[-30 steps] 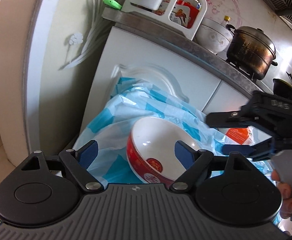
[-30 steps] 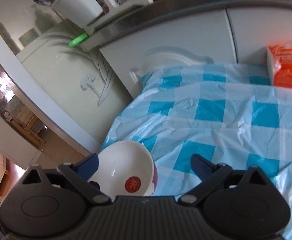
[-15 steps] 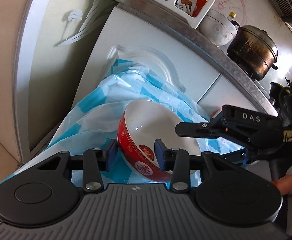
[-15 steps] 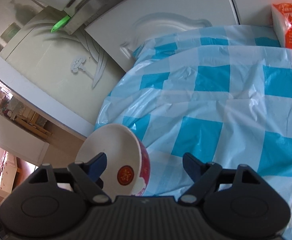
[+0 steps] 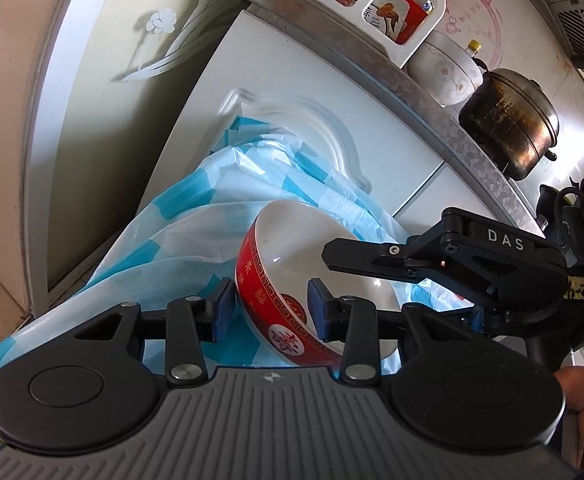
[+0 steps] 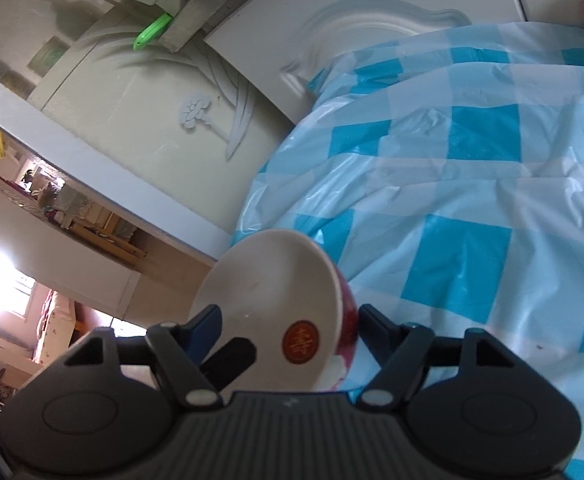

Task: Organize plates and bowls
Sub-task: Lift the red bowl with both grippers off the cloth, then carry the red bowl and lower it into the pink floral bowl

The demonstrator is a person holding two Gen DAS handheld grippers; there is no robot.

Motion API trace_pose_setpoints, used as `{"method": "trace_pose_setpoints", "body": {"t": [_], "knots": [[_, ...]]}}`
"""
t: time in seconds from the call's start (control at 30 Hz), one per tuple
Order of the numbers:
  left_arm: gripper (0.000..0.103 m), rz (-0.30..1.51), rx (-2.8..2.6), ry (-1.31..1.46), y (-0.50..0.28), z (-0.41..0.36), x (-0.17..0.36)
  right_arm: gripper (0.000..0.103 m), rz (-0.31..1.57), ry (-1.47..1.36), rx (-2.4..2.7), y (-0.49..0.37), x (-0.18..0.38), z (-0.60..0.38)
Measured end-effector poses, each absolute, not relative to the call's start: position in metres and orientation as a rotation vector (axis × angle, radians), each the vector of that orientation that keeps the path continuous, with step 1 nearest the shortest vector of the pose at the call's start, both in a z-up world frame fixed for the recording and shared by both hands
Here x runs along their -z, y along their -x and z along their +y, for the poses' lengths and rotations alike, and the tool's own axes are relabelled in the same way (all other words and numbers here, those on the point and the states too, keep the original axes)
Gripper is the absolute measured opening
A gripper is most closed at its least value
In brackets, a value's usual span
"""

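The red-and-white bowl (image 5: 292, 280) sits tilted near the draped edge of the blue-checked cloth (image 6: 472, 208) covering the worktop, where the plastic falls away toward the floor. The left gripper (image 5: 270, 312) has its fingers pinching the bowl's near wall, one pad outside, one inside. The right gripper (image 6: 288, 328) has just been closing, its fingers straddling the opposite rim; whether its pads press I cannot tell. To the right the cloth lies bare; a white cabinet (image 5: 292, 120) stands close behind.
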State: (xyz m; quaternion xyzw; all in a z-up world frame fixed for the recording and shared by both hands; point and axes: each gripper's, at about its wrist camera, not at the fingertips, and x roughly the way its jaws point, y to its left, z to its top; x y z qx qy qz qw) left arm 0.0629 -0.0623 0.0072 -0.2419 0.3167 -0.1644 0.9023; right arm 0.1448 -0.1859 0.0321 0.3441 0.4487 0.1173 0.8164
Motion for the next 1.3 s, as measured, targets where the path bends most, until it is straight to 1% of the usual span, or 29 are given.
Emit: {"method": "trace_pose_setpoints", "body": {"t": [0.27, 0.43, 0.77, 0.97, 1.3], "knots": [[0.038, 0.643, 0.333, 0.501, -0.062, -0.063, -0.009, 0.076, 0.942, -0.715, -0.264, -0.140, -0.038, -0.186], [0.037, 0.618, 0.350, 0.531, -0.059, -0.060, -0.014, 0.076, 0.926, -0.712, -0.268, -0.138, -0.045, -0.188], [0.035, 0.623, 0.347, 0.596, -0.055, -0.052, -0.021, 0.076, 0.913, -0.741, -0.264, -0.131, -0.059, -0.189], [0.036, 0.575, 0.352, 0.564, -0.048, -0.050, -0.034, 0.076, 0.912, -0.723, -0.271, -0.127, -0.068, -0.180], [0.035, 0.575, 0.359, 0.583, -0.041, -0.043, -0.046, 0.076, 0.920, -0.739, -0.275, -0.119, -0.079, -0.173]]}}
